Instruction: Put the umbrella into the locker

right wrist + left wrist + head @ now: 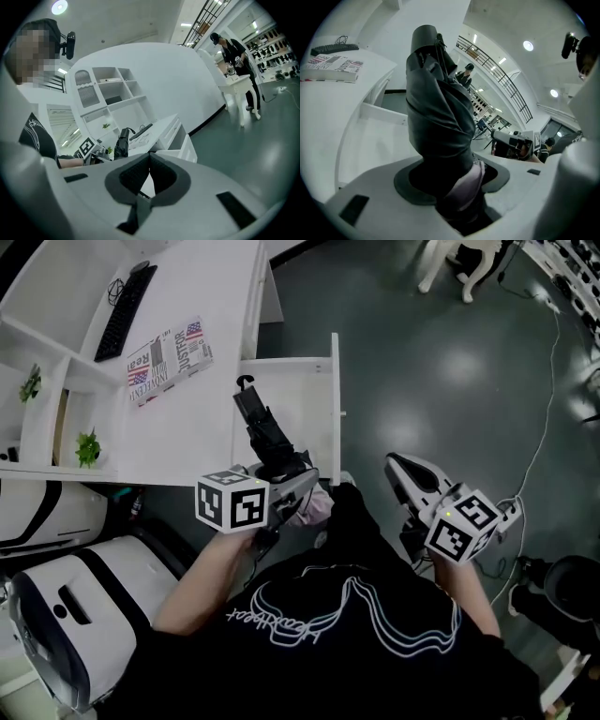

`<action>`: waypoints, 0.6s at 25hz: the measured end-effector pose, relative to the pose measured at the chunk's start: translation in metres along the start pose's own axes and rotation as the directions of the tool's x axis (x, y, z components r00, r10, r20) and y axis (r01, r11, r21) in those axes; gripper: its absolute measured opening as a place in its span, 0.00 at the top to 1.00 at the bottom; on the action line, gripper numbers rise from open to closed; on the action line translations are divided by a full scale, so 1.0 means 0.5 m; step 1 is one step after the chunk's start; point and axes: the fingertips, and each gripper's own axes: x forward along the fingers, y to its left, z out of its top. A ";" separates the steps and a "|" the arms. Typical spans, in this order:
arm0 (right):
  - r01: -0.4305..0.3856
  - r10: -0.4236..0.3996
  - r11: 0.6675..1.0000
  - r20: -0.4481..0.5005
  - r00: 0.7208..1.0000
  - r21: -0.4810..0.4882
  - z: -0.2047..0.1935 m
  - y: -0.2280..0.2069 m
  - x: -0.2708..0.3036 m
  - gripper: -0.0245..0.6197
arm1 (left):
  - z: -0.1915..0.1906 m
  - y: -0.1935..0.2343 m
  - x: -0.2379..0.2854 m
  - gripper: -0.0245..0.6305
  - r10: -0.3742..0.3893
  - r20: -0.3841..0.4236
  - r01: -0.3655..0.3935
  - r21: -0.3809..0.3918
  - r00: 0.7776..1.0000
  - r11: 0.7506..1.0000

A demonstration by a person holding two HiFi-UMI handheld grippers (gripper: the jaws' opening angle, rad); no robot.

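A folded black umbrella with a pink strap stands up out of my left gripper, whose jaws are shut on its lower part. In the left gripper view the umbrella fills the middle, its handle end pointing away. It hangs over the open white locker drawer that juts from the desk; the same drawer shows behind the umbrella. My right gripper is held to the right over the grey floor, pads pressed together with nothing between them.
The white desk carries a black keyboard and a printed magazine. Shelves with small green plants lie at the left. A white machine sits lower left. Cables trail on the floor at right. A person stands far off.
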 end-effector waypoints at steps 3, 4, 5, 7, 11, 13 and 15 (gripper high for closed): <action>-0.007 0.008 1.000 -0.015 1.000 0.030 0.009 -0.035 0.029 0.96 | 0.024 0.032 0.023 0.62 0.034 -0.008 -0.035 -0.023 0.999 0.999; -0.008 0.009 0.999 -0.020 1.000 0.041 0.015 -0.048 0.039 0.96 | 0.032 0.044 0.033 0.62 0.054 -0.013 -0.054 -0.021 0.998 0.998; -0.010 0.011 0.999 -0.023 1.000 0.050 0.022 -0.061 0.049 0.96 | 0.040 0.058 0.043 0.62 0.079 -0.020 -0.079 -0.012 0.997 0.997; -0.017 0.019 0.998 -0.027 0.999 0.059 0.040 -0.083 0.067 0.96 | 0.052 0.086 0.064 0.63 0.135 -0.046 -0.134 0.026 0.990 0.991; -0.033 0.037 0.997 -0.040 0.999 0.075 0.062 -0.130 0.104 0.96 | 0.055 0.147 0.104 0.63 0.231 -0.120 -0.223 0.079 0.966 0.972; -0.037 0.041 0.995 -0.045 0.998 0.091 0.074 -0.157 0.124 0.96 | 0.052 0.182 0.123 0.63 0.273 -0.158 -0.262 0.088 0.949 0.961; -0.039 0.045 0.994 -0.052 0.998 0.103 0.083 -0.180 0.145 0.96 | 0.048 0.216 0.140 0.63 0.313 -0.197 -0.296 0.110 0.929 0.949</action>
